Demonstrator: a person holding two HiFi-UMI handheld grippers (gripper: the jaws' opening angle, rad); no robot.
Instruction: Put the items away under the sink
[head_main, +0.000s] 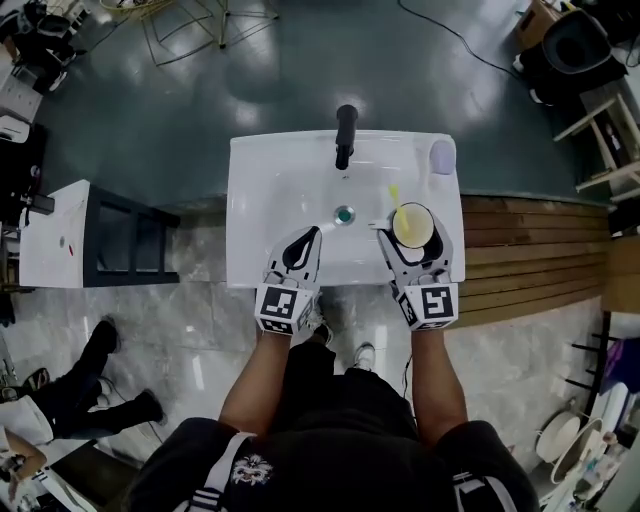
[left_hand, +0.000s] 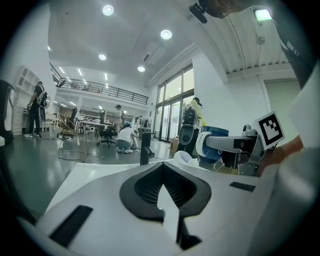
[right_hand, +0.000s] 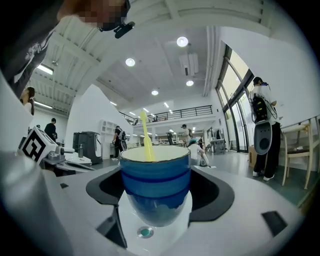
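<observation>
Clamping a blue cup from both sides, the fingers of the right gripper stand wide apart with their dark pads against the cup wall. The cup is upright. A thin yellow stick leans out of its mouth toward the upper left of the right gripper view. The cup hangs clear above the basin: in the right gripper view the green drain shows directly below its base, with nothing under it.

The fingers of the left gripper are pressed together at their tips. Nothing is between them. Only a narrow strip of white basin shows through the gap behind the tips.

In the head view both grippers sit side by side over the lower half of the white sink, left gripper at centre left, right gripper at centre right. The drain lies between their tips. Each gripper carries a marker cube at its rear, just below the sink's lower edge.

A black faucet stands at the sink's upper edge, centre. A small lavender object rests on the sink's upper right corner; what it is cannot be told. A wooden platform adjoins the sink at the right of the frame. A second white unit stands at the left.
</observation>
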